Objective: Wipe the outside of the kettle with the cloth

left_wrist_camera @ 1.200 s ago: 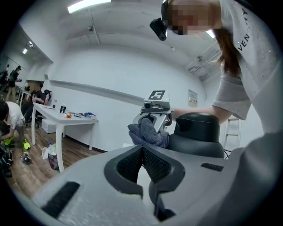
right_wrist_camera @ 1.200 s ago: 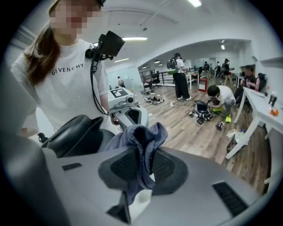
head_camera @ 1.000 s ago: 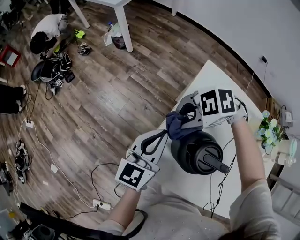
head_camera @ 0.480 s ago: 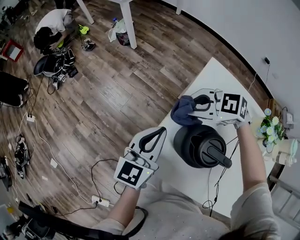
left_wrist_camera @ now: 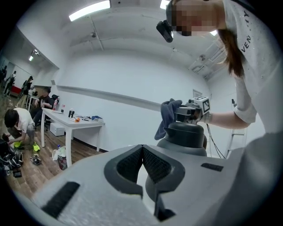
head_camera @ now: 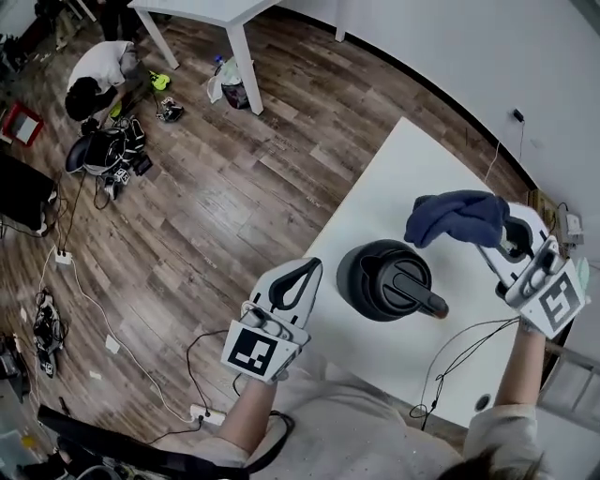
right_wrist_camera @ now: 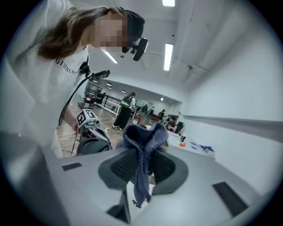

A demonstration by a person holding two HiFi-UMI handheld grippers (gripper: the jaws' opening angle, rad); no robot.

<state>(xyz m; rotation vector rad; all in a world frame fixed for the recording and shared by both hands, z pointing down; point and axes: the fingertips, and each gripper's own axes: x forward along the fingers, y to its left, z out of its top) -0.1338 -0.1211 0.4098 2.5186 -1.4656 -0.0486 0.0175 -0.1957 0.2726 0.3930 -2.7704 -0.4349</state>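
Observation:
A black kettle (head_camera: 382, 279) stands on the white table (head_camera: 403, 178) with its lid handle pointing right. A dark blue cloth (head_camera: 457, 217) hangs bunched above and to the right of it, apart from the kettle. My right gripper (head_camera: 487, 234) is shut on the cloth. In the right gripper view the cloth (right_wrist_camera: 142, 148) drapes down between the pads, with the kettle (right_wrist_camera: 92, 145) beyond on the left. My left gripper (head_camera: 305, 270) hovers shut and empty at the table's left edge, just left of the kettle. In the left gripper view the kettle (left_wrist_camera: 185, 137) and the cloth (left_wrist_camera: 167, 115) lie ahead.
A thin black cable (head_camera: 459, 342) trails across the table near the kettle's right side. Wood floor lies left of the table edge, with cords and a power strip (head_camera: 208, 412). A person (head_camera: 94, 75) crouches by bags at far left. Another white table (head_camera: 202, 11) stands at the top.
My right gripper has carried the cloth from the kettle's far left side across to its right, off the kettle. The left gripper has stayed almost still.

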